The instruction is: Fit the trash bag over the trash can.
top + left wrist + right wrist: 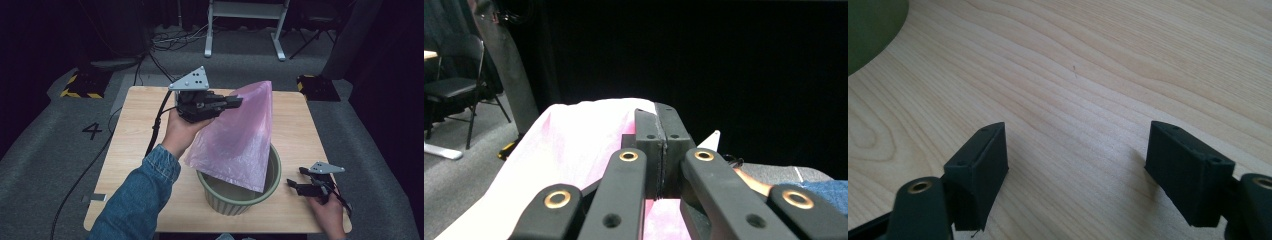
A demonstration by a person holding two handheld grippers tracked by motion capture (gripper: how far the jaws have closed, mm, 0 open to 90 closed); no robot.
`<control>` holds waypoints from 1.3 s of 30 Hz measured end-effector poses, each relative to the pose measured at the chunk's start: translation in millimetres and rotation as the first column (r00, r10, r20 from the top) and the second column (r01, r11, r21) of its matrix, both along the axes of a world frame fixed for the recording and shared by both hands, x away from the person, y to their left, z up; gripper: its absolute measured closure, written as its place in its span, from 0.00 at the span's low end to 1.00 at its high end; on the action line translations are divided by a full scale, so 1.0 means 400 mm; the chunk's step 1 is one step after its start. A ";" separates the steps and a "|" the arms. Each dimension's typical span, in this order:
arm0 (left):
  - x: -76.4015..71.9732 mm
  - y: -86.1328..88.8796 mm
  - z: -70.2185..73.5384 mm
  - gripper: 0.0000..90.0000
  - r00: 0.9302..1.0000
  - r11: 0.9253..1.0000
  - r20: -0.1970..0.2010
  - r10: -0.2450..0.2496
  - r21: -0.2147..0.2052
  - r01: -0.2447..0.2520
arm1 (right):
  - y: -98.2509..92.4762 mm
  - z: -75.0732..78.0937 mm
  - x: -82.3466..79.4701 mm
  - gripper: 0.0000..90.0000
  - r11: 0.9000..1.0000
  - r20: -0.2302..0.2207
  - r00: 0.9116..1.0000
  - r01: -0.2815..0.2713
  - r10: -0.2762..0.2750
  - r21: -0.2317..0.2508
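The left tongs (235, 102) are closed tight on the upper corner of the pink bag (240, 140), pads pinching the film with no gap between them, as the left gripper view confirms (659, 150). The bag (574, 150) hangs as a raised sheet, its lower edge dipping into the mouth of the green bin (240, 197), which stands on the counter (145, 125) toward the near edge. The right tongs (295, 186) rest low beside the bin's right side, jaws wide apart and holding nothing; the right gripper view shows bare wood between the two pads (980, 165) and the bin rim at the upper left corner (868, 30). The step in hand appears to be lining the bin with the bag. To do it well, keep the pinch firm on the film, hold the corner high enough that the bag drapes freely, and centre the hanging edge over the opening before lowering. The free tongs should probably take a second point on the bag's mouth, so the opening can be spread and folded over the rim; with one grip the film is likely to collapse on itself. Thin film may slip or tear if pulled against the rim, so pull gently. The bin is light-looking and may shift or tip; avoid dragging the bag sideways. Obstructions: the left cable (157, 125) trails across the counter behind the arm and the blue sleeve (140, 200) crosses near the bin. Chairs and frame legs stand on the floor beyond, well apart.
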State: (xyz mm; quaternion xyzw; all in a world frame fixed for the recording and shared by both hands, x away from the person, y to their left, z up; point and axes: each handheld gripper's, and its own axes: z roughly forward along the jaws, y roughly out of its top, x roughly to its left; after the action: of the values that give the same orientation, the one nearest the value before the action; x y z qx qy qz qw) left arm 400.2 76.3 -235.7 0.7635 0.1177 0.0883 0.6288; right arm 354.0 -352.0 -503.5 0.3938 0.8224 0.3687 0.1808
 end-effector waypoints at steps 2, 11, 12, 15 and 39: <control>-0.003 -0.010 -0.005 0.99 1.000 1.000 0.006 0.002 0.014 -0.003 | 0.000 0.000 0.000 0.27 1.000 0.001 1.000 -0.001 0.001 0.000; -0.007 -0.026 -0.052 0.99 1.000 0.999 -0.022 -0.003 0.033 0.003 | 0.000 0.000 0.000 0.27 1.000 -0.001 1.000 -0.002 0.002 0.000; -0.010 -0.026 -0.057 0.99 1.000 0.999 -0.027 -0.006 0.035 0.007 | 0.000 0.000 0.000 0.27 1.000 -0.001 1.000 -0.002 0.002 0.000; -0.021 -0.023 -0.070 0.99 0.999 0.999 -0.032 -0.012 0.044 0.013 | 0.000 0.000 0.000 0.27 1.000 -0.001 1.000 -0.003 0.003 0.000; -0.123 0.011 -0.161 0.99 0.993 0.983 -0.093 -0.073 0.163 0.088 | 0.000 0.000 0.001 0.27 1.000 -0.001 1.000 -0.002 0.002 0.000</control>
State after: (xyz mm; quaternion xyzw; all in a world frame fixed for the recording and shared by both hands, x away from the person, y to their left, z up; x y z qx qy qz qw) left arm 350.8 80.5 -300.1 0.8207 0.1060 0.0394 0.5600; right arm 354.2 -352.0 -503.5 0.3929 0.8230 0.3686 0.1802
